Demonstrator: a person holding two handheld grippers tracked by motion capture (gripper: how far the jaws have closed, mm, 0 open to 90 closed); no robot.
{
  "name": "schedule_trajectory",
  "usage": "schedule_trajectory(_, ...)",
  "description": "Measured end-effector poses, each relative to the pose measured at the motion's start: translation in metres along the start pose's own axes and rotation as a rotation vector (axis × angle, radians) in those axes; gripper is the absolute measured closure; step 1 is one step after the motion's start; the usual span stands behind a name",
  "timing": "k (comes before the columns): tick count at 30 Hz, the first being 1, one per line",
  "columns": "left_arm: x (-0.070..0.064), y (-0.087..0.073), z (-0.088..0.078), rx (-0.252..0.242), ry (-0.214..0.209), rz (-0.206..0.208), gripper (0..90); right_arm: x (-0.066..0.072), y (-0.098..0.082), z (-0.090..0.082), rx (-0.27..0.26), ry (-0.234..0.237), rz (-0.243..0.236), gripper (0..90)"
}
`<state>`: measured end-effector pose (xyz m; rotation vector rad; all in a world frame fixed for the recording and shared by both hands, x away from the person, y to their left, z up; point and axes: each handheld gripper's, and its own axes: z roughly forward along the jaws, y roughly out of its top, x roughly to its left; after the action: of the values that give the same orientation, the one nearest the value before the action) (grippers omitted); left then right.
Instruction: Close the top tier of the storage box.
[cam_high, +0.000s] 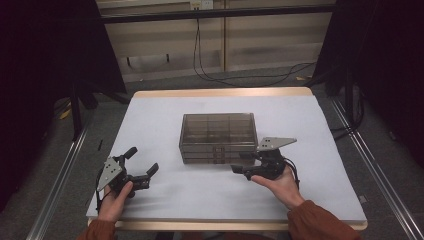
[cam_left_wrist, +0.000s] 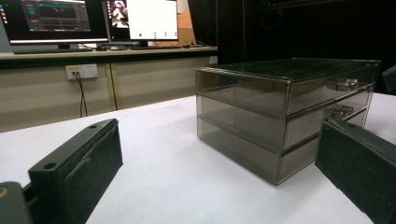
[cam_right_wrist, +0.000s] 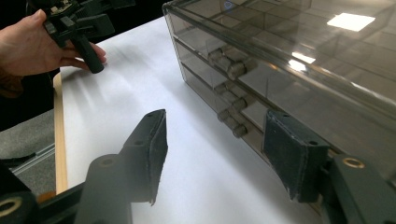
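Two grippers frame the scene from my remote station, both resting low at the near edge of the worktop (cam_high: 165, 107). Nearest on the left, the left gripper (cam_high: 141, 162) sits in the person's left hand (cam_high: 117, 200) with its jaws spread wide and nothing between them; its own view looks between the two black pads toward the box. On the right, the right gripper (cam_high: 241, 162) is held in the right hand (cam_high: 280, 185), jaws apart and empty, one pad just beside the lower front of the drawer box (cam_high: 218, 137).

Farther in, at the middle of the white worktop, stands the drawer box: smoked, see-through plastic, three shallow drawers stacked under a flat lid. Each drawer front carries a small handle (cam_right_wrist: 229, 67), the three in a column down the middle of the front face. Through the lid I see dividers; whether any compartment holds something I cannot tell.

Handling, as I judge it: the shell is stiff, smooth and probably slippery to the pads, light enough to slide on the cloth if a drawer is pulled unbraced, and brittle under a hard pinch. The handles are the places to take hold, gripped across their short width, with the other gripper steadying a side wall.

Beyond the worktop lie floor cables and a pale wall.
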<state>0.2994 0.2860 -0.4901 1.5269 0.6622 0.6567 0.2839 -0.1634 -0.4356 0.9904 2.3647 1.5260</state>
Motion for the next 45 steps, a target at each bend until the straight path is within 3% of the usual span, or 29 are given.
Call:
schedule_trajectory(6, 0.0, 0.0, 0.0, 0.0, 0.001, 0.002, 0.7, -0.005, -0.009, -0.017, -0.004, -0.041, 0.027, 31.0)
schedule_trajectory(14, 0.0, 0.0, 0.0, 0.0, 0.001, 0.002, 0.7, -0.016, -0.025, -0.039, -0.016, -0.121, 0.1, 20.8)
schedule_trajectory(24, 0.0, 0.0, 0.0, 0.0, 0.001, 0.003, 0.7, -0.03, -0.044, -0.069, -0.024, -0.207, 0.131, 14.1)
schedule_trajectory(29, 0.0, 0.0, 0.0, 0.0, 0.001, 0.003, 0.7, -0.04, -0.059, -0.083, -0.022, -0.252, 0.178, 10.5)
schedule_trajectory(38, 0.0, 0.0, 0.0, 0.0, 0.001, 0.003, 0.7, -0.049, -0.076, -0.105, -0.017, -0.337, 0.198, 6.9)
schedule_trajectory(45, 0.0, 0.0, 0.0, 0.005, -0.002, 0.008, 0.7, -0.054, -0.084, -0.112, -0.01, -0.372, 0.21, 4.8)
